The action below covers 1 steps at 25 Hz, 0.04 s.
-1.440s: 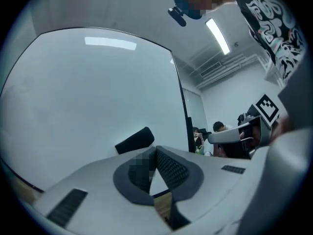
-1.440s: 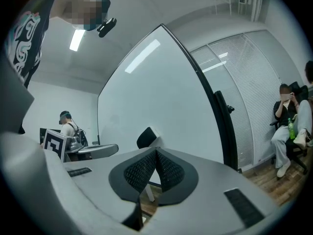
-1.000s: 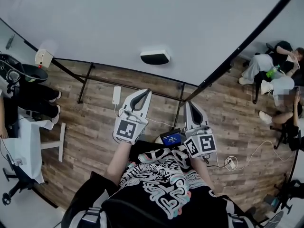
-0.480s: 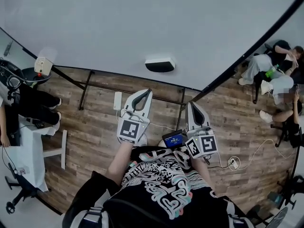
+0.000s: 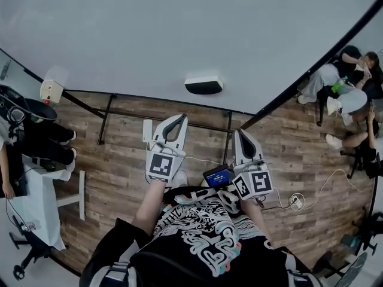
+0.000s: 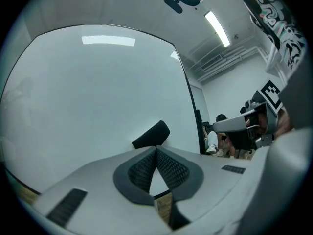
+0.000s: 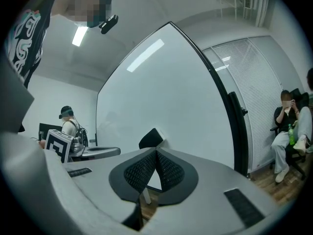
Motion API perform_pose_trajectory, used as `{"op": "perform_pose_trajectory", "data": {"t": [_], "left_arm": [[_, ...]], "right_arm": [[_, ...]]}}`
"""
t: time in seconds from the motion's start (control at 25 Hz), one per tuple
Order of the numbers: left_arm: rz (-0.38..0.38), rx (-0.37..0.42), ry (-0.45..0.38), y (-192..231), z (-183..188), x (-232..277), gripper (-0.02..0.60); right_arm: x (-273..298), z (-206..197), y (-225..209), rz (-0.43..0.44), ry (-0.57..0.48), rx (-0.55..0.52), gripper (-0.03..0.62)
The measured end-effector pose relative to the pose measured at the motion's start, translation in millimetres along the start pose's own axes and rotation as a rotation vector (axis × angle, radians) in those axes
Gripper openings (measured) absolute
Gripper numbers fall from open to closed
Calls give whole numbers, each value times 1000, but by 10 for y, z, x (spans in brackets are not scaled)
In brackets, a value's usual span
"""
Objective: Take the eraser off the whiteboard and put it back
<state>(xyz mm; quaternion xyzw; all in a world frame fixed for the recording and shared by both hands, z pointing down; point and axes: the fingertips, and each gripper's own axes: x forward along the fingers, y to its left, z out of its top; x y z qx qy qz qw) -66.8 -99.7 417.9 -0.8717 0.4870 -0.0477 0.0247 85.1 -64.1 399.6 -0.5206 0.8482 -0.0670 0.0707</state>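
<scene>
The black eraser [image 5: 203, 85] sticks to the lower part of the big whiteboard [image 5: 179, 28], just above its bottom edge. My left gripper [image 5: 181, 118] points at the board below and left of the eraser, shut with nothing in it. My right gripper [image 5: 237, 131] is held below and right of the eraser, also shut and empty. In the left gripper view the eraser [image 6: 151, 134] shows just beyond the closed fingertips of the left gripper [image 6: 156, 150], apart from them. The right gripper view has the eraser [image 7: 151, 138] above the meeting tips of the right gripper [image 7: 156, 151].
The board's black stand legs [image 5: 108, 117] rest on the wooden floor. Seated people [image 5: 350, 100] are at the right, and a person at a white desk [image 5: 36, 184] is at the left. A cable with a power strip [image 5: 293, 202] lies on the floor at the right.
Both grippers have edged toward the whiteboard, staying shut. In the head view the eraser now sits lower and closer to the gripper tips.
</scene>
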Motion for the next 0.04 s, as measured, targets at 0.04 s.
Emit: {"op": "perform_pose_trajectory", "data": {"t": [0.04], "left_arm": [[3,2,-2,22,3,7,12]], "right_arm": [[5,-4,-3,-4,1,0,14]]}}
